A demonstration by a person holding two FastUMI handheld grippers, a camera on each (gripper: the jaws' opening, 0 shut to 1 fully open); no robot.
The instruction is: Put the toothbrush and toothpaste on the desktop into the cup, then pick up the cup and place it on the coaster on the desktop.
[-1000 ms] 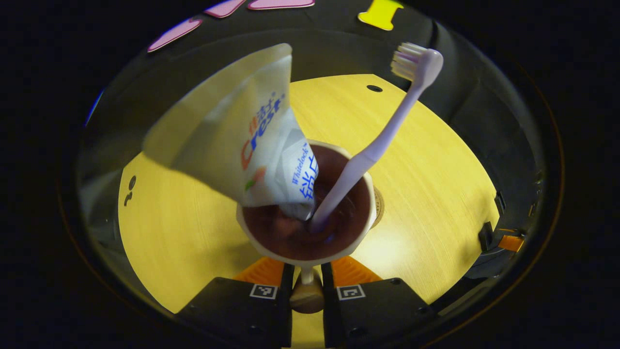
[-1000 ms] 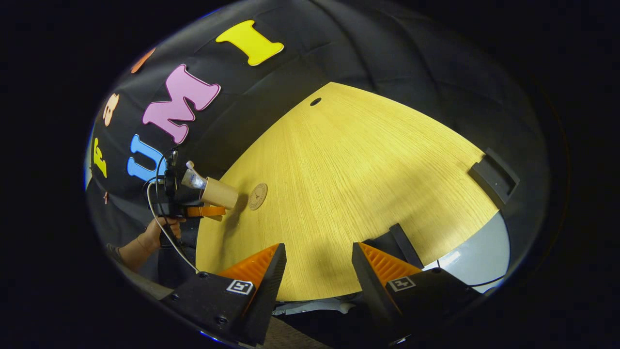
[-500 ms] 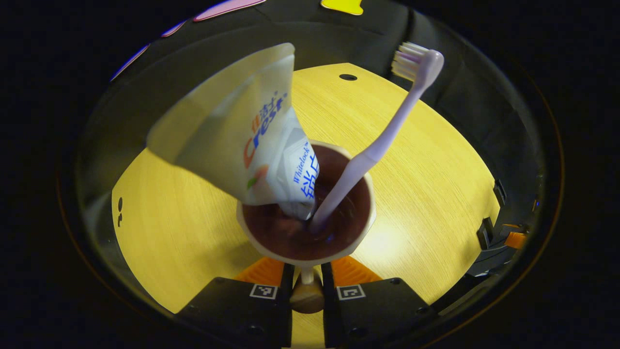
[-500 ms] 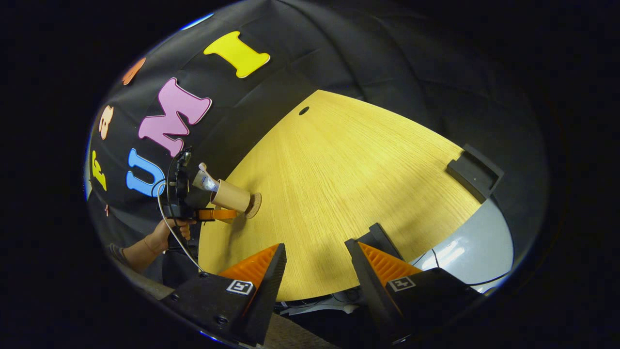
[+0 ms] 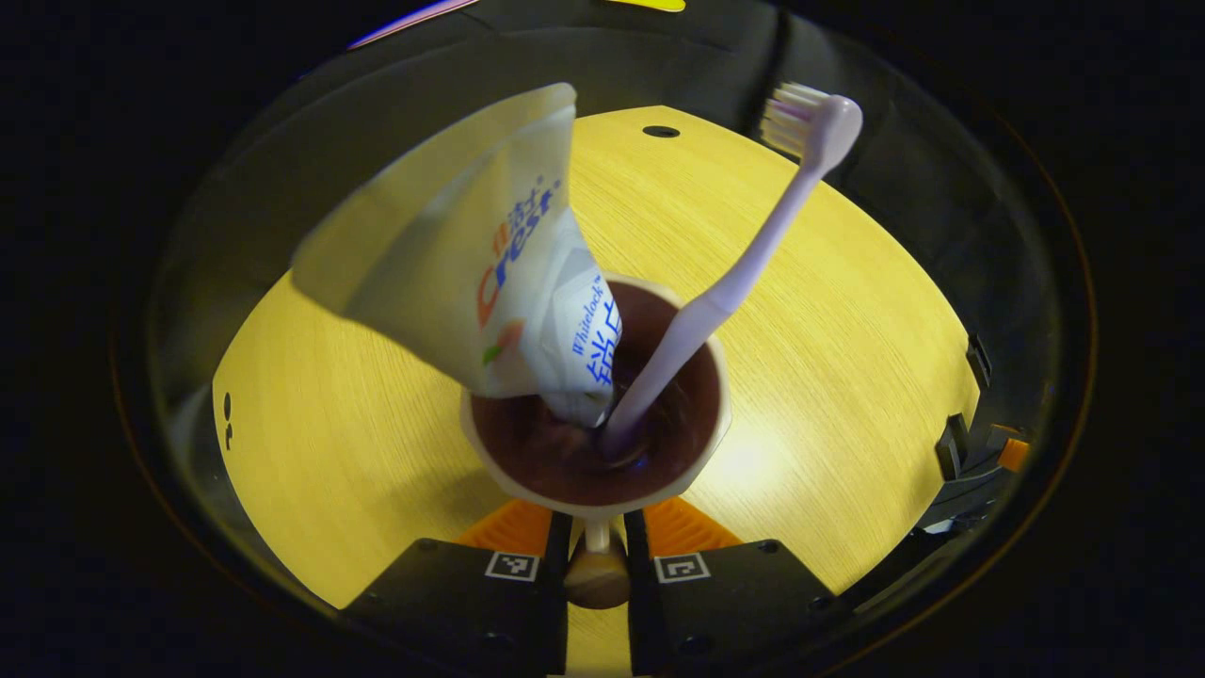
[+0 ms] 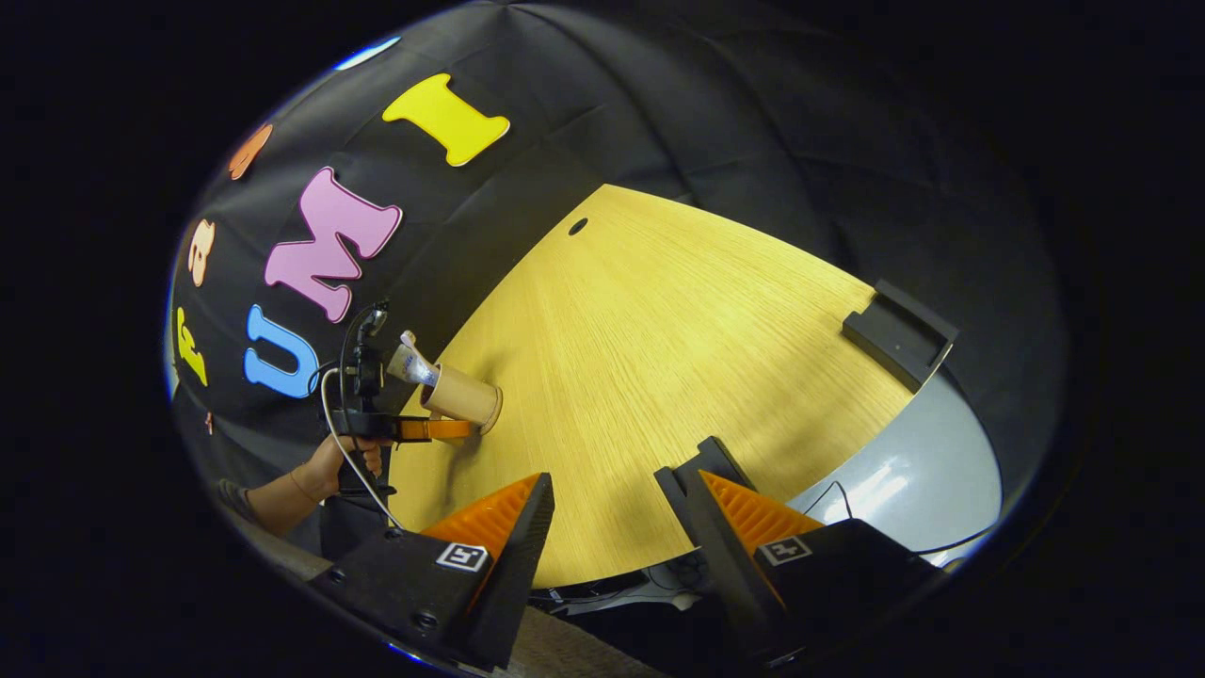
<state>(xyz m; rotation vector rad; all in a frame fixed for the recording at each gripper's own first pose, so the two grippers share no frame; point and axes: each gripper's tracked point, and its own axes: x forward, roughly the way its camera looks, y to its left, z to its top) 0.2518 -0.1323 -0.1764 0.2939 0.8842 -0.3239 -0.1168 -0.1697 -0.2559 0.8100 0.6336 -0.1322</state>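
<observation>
at the bottom of the left gripper view, the left gripper [image 5: 597, 565] has its two fingers drawn close together, clenched on the handle of a cream cup [image 5: 596, 497] with a dark inside. looking down into the cup, a white toothpaste tube [image 5: 471, 273] stands with its narrow end in the cup and its flat wide end leaning up to the left, and a pale lilac toothbrush [image 5: 744, 273] leans to the upper right, bristle head at the top. below the cup lies the yellow wooden desktop [image 5: 847, 358]. from the right gripper view, the same left gripper appears far off at the left, held level by a hand [image 6: 331, 463] with a bare forearm reaching in from the lower left. the cup's base is at the desktop's near-left edge; the coaster cannot be made out under it. the right gripper [image 6: 617, 513] hangs above the desktop's near edge, tilted, fingers spread wide and released, grasping nothing.
</observation>
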